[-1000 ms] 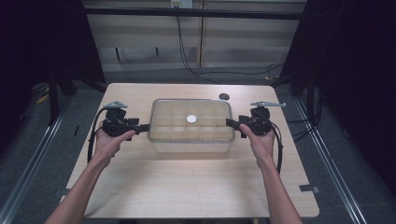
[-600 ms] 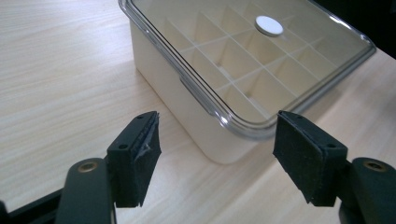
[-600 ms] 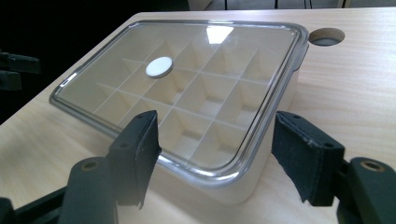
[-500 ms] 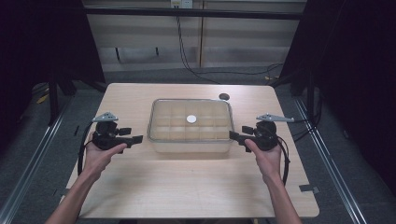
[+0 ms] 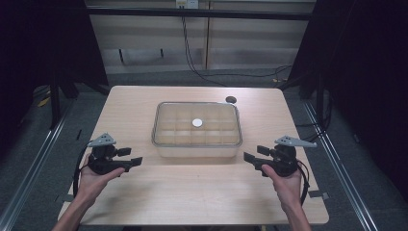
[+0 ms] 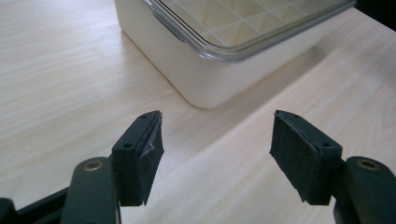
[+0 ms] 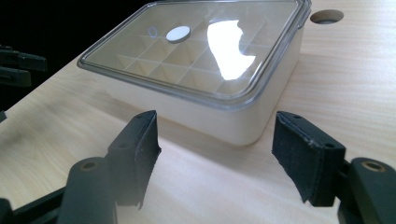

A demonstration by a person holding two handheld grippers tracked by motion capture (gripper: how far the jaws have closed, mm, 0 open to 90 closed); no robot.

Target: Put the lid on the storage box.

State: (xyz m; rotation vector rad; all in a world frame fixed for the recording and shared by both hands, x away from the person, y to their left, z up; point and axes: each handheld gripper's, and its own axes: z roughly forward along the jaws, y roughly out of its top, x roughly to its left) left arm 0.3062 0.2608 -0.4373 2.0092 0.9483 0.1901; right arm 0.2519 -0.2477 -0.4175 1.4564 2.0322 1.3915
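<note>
In the middle of the pale wooden bench [image 5: 192, 192] sits a cream plastic box with a clear lid [image 5: 197, 129]. Both claws have moved back from its sides, toward the person, and now sit well apart from it. The left claw [image 5: 132, 157] is near the box's front left corner, its jaws wide apart and holding nothing. The right claw [image 5: 253, 153] is near the front right corner, also wide apart and holding nothing. The lid is shiny, with a small white round spot [image 5: 197, 122] on top. Little square cells show faintly through it. A dark round hole [image 5: 231, 99] sits in the bench behind the box.
</note>
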